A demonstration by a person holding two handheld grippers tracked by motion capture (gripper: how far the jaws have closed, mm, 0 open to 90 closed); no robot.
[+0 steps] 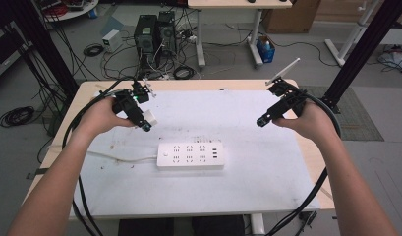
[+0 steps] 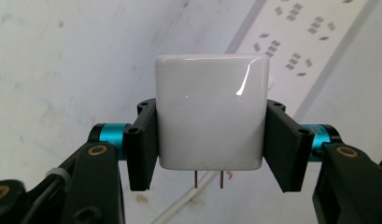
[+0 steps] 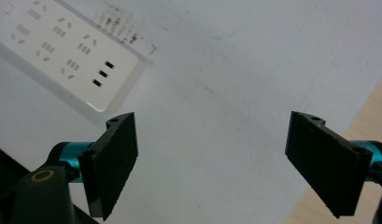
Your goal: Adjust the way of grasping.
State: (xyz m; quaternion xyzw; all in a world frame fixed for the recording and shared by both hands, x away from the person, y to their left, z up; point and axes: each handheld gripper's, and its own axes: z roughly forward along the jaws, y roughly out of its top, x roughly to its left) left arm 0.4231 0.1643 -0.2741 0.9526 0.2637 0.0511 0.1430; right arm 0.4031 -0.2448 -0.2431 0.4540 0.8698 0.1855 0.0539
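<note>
Your left tongs (image 2: 209, 140) are clenched on a glossy white square plug-in charger (image 2: 211, 112), one jaw pressing each of its side faces. Its two metal prongs (image 2: 208, 179) point back toward you, beneath the charger body. You hold it in the air above the white-topped desk (image 1: 247, 118). A white rectangular plastic power strip (image 1: 190, 155) lies flat on the desk, ahead of and below the left tongs, its white cord (image 1: 121, 158) running off to your left. Your right tongs (image 3: 212, 163) hover released, jaws wide apart and grasping nothing, with the strip's end off to their left.
</note>
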